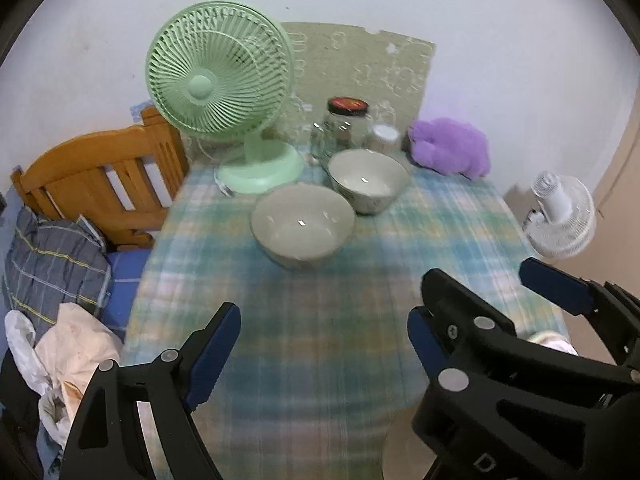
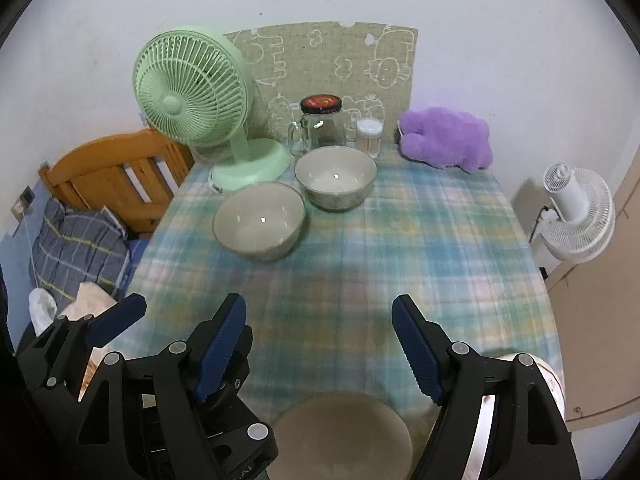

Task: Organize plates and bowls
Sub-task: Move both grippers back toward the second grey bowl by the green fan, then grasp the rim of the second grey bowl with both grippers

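Two pale bowls stand side by side on the checked tablecloth: the nearer bowl and the farther bowl. A flat grey-brown plate lies at the near edge, below the grippers. A white-rimmed dish shows behind the right finger. My left gripper is open over bare cloth with nothing between its pads. My right gripper is open too, hovering above the plate. The two grippers are side by side, well short of the bowls.
A green desk fan, a lidded glass jar, a glass mug, a swab container and a purple plush line the back of the table. A wooden bed headboard and bedding lie left, a white fan right.
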The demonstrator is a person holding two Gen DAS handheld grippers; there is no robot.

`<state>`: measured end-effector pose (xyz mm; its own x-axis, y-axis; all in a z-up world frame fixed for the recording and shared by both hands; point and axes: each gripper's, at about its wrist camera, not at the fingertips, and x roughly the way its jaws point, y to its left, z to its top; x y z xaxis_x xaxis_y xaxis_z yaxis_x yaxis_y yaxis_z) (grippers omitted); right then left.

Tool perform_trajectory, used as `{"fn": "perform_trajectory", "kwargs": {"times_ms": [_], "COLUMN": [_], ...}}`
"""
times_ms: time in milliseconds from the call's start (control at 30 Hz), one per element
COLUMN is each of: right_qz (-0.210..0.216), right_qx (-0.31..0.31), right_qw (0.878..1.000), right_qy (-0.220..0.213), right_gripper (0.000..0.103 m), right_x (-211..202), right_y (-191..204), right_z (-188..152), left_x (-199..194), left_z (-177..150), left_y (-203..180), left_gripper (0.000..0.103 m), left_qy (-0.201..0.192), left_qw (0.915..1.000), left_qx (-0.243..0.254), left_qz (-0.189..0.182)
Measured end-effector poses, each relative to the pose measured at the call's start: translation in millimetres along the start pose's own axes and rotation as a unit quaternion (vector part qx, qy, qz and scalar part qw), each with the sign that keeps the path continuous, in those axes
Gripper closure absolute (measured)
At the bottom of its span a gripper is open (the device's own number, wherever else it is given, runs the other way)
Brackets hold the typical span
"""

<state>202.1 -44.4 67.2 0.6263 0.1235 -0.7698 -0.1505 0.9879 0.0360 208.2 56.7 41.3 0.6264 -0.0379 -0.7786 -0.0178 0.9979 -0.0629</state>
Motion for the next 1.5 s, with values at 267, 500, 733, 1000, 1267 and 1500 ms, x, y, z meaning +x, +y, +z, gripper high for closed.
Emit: {"fn": "perform_trajectory", "kwargs": {"times_ms": [267, 500, 733, 1000, 1267, 1500], "right_qz": [0.025, 0.057, 0.062, 0.072, 0.085, 0.073], "right_qx": [-0.03, -0.034, -0.03, -0.049, -0.048, -0.054], "right_qw": [0.999, 0.998, 0.998, 0.995, 0.992, 0.993], "right_qy": [-0.008, 0.008, 0.014, 0.047, 0.075, 0.073], "right_gripper": [0.025, 0.025, 0.028, 0.051, 0.075, 0.085], "right_x": [37.3, 88.3, 138.1, 186.9, 219.2, 230.6], "right_y": [0.4, -7.8, 3.8, 22.4, 26.6, 28.3], "right_z": [39.2, 66.9, 82.8, 90.2, 91.3, 90.9], "left_x": [35.2, 80.2, 119.0, 155.5, 177.2, 182.9], "left_z": [31.9, 53.6, 63.8, 66.4, 67.4, 67.6], "left_y": [6.4, 10.5, 25.3, 41.4, 45.7, 46.7], "left_gripper": [0.016, 0.02, 0.032, 0.053, 0.081, 0.087], "left_qy": [-0.003, 0.009, 0.019, 0.049, 0.06, 0.06], "left_qw": [0.9986, 0.9946, 0.9897, 0.9849, 0.9817, 0.9805], "left_qx": [-0.03, -0.052, -0.077, -0.095, -0.099, -0.084], "left_qz": [0.043, 0.089, 0.12, 0.136, 0.151, 0.167]}}
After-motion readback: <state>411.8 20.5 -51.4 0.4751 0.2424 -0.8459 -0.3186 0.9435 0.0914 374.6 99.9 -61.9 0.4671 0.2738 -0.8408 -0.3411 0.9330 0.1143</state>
